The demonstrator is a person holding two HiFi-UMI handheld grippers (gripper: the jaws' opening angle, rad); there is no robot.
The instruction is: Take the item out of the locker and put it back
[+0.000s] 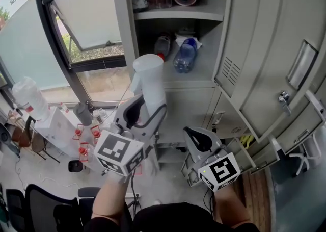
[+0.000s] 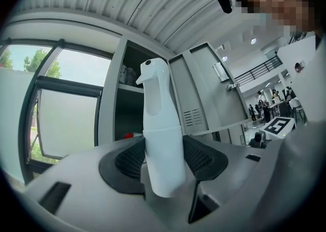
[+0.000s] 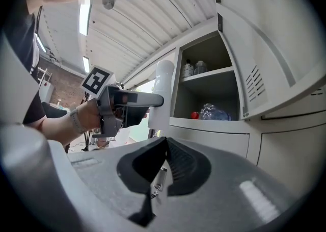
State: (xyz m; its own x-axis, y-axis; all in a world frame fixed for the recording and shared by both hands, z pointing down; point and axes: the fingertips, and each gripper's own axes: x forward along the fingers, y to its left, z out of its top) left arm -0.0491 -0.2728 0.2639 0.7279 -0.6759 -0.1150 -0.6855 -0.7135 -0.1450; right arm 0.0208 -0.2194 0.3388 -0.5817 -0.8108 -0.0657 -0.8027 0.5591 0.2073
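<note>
White spray bottle held upright just outside the open locker.

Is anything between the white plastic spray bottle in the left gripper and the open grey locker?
Nothing visible stands between the white spray bottle and the open locker. Inside, a clear plastic water bottle and a red-capped bottle lie on the lower shelf.

Spray bottle: plain white all over.
Locker: pale grey-beige on the door, walls and shelves.
Left gripper: light grey body with black ribbed pads.
Right gripper: same grey and black.
Marker cubes: white faces with black square patterns.
Water bottle: clear with a blue tint.
Bottle cap: red.
Window frame: dark grey.
</note>
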